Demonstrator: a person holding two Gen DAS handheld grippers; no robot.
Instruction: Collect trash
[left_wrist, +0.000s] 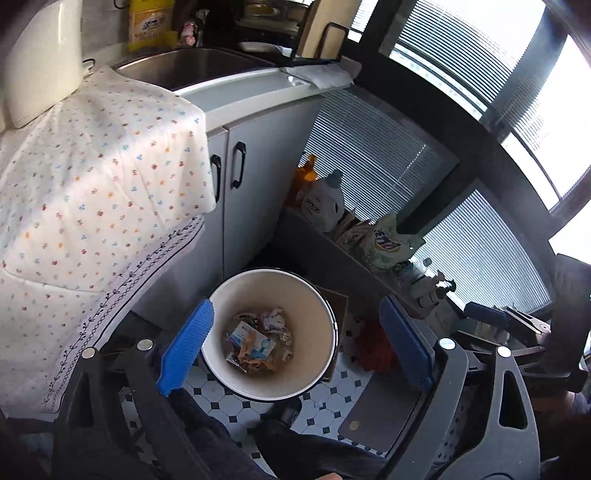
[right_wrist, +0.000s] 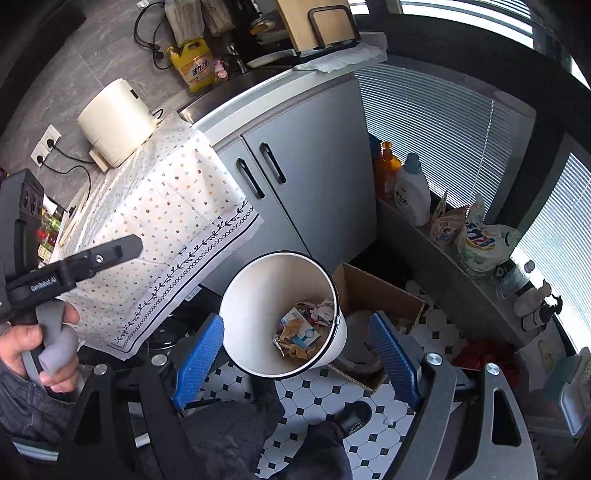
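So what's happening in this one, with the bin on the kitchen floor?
A person is holding a gripper in each hand above a white trash bin standing on the tiled floor beside the sink cabinet. Both the left gripper and right gripper are open and empty. Crumpled wrappers and paper already lie at the bottom of the bin.

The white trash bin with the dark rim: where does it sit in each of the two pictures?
Left wrist view: white trash bin low centre, seen from above, paper scraps inside.
Right wrist view: the bin low centre, appearing tilted, beside a cardboard box.
Shared landmark: grey cabinet doors with black handles behind it.
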